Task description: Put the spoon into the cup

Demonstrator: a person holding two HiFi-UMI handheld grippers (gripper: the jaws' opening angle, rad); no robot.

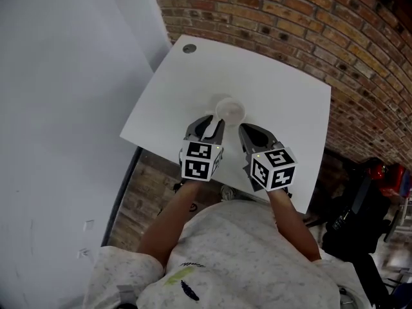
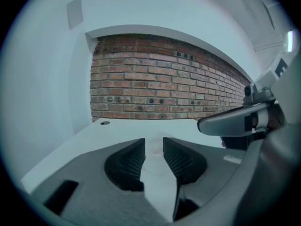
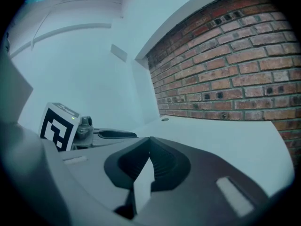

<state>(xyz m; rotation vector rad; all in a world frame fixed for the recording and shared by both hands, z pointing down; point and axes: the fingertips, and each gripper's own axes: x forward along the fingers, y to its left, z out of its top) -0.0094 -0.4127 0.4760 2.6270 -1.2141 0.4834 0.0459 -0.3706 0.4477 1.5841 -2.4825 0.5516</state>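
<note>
Now, the left tool [image 1: 212, 123], wide and empty, or the closed right tool [image 1: 248, 130], both just beside the cup [image 1: 230, 110], could topple it.

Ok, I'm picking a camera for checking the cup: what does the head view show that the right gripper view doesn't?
Only the head view: the white cup just beyond the left gripper, and the person's arms. Only the right gripper view: the right gripper up close, its jaws closed together with nothing between them. Both: the white table, the brick wall, the round hole in the table, and the left gripper.
</note>
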